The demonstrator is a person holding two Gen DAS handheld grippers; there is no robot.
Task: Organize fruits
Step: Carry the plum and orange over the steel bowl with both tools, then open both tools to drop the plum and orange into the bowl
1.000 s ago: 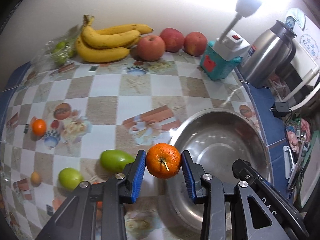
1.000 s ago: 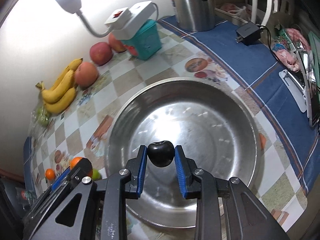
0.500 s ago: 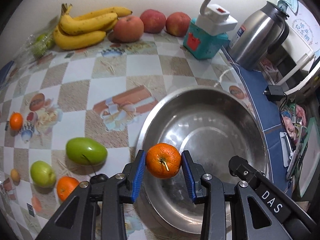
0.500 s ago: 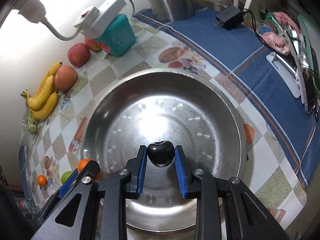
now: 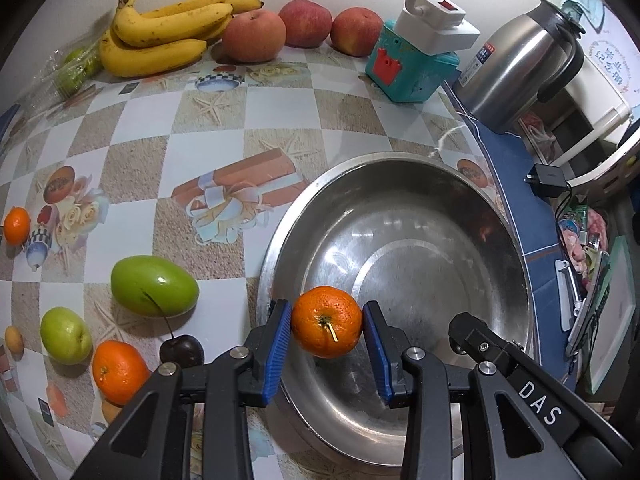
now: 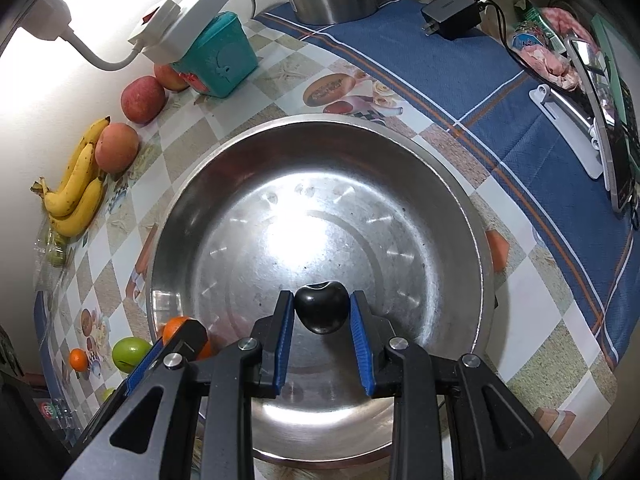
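Observation:
My left gripper (image 5: 326, 330) is shut on an orange (image 5: 326, 327) and holds it over the near left rim of a large steel bowl (image 5: 400, 184). My right gripper (image 6: 322, 314) is shut on a dark cherry (image 6: 321, 307) and holds it above the inside of the same bowl (image 6: 320, 124), which holds no fruit. The left gripper (image 6: 176, 344) with its orange shows at the bowl's left edge in the right wrist view. On the table left of the bowl lie a green mango (image 5: 154, 291), a green apple (image 5: 66, 335), another orange (image 5: 120, 372) and a second cherry (image 5: 182, 351).
Bananas (image 5: 160, 40) and three red apples (image 5: 254, 36) line the back wall. A teal box (image 5: 412, 68) with a white power strip and a steel kettle (image 5: 516, 72) stand behind the bowl. A small orange (image 5: 16, 225) lies far left. A charger (image 6: 450, 14) lies on the blue cloth.
Both grippers have moved forward and to the right over the bowl, each still holding its fruit. The left gripper's orange has passed from the table's side to above the bowl's rim.

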